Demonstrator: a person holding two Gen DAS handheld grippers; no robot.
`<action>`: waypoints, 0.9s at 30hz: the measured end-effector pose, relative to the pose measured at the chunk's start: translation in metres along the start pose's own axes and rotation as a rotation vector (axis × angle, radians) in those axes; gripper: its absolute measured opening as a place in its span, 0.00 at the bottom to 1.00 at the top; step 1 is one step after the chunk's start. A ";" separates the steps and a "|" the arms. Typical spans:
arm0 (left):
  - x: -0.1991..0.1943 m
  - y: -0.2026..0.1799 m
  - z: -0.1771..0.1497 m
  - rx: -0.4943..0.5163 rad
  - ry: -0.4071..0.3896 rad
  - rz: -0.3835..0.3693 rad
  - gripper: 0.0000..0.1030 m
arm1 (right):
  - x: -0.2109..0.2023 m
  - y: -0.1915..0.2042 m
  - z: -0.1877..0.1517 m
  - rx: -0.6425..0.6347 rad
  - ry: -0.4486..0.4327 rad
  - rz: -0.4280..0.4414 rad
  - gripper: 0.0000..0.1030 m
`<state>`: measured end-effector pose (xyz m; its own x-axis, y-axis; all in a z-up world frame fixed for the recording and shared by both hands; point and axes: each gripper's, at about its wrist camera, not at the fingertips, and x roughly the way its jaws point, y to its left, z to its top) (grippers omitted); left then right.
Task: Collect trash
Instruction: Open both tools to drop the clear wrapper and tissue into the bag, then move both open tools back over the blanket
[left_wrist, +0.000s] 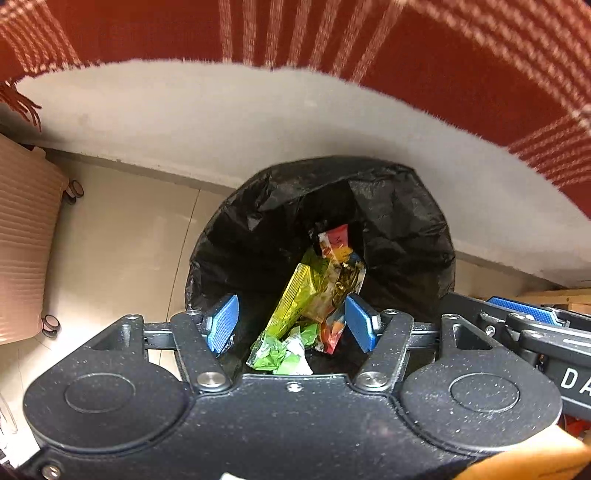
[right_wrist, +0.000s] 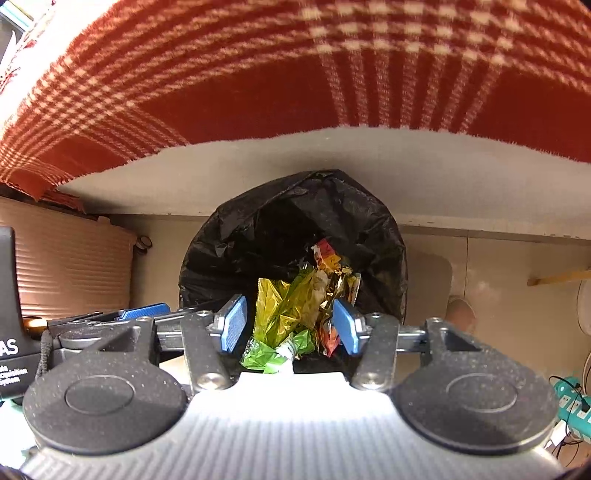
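A round bin lined with a black bag (left_wrist: 399, 229) (right_wrist: 229, 240) stands on the floor below both grippers. Inside it lie crumpled wrappers: a yellow-green foil packet (left_wrist: 295, 295) (right_wrist: 273, 306), a red and gold one (left_wrist: 338, 240) (right_wrist: 328, 258) and a light green one (left_wrist: 277, 350) (right_wrist: 262, 354). My left gripper (left_wrist: 291, 325) hangs open straight above the bin's mouth, nothing pressed between its blue pads. My right gripper (right_wrist: 290, 325) also stands open above the bin, its pads apart from the wrappers. Each gripper's blue pad shows at the edge of the other's view.
A bed with a white side (left_wrist: 221, 122) (right_wrist: 332, 166) and a red checked blanket (left_wrist: 443, 55) (right_wrist: 221, 74) lies just behind the bin. A ribbed tan suitcase on wheels (left_wrist: 26, 236) (right_wrist: 74, 258) stands at the left. Pale floor tiles (left_wrist: 129, 240) surround the bin.
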<state>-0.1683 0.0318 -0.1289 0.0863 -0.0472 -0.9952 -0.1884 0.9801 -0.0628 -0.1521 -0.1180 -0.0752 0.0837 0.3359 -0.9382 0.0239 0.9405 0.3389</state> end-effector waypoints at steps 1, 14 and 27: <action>-0.004 0.000 0.001 0.000 -0.009 -0.002 0.60 | -0.002 0.000 0.001 -0.004 -0.004 0.000 0.64; -0.061 0.000 0.021 -0.007 -0.122 -0.032 0.61 | -0.038 0.019 0.025 -0.070 -0.016 -0.100 0.64; -0.149 -0.007 0.046 0.028 -0.288 -0.097 0.64 | -0.116 0.037 0.039 -0.145 -0.150 -0.054 0.64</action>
<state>-0.1354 0.0413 0.0236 0.3776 -0.0884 -0.9218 -0.1392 0.9787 -0.1509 -0.1223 -0.1237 0.0489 0.2340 0.2839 -0.9299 -0.1103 0.9580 0.2647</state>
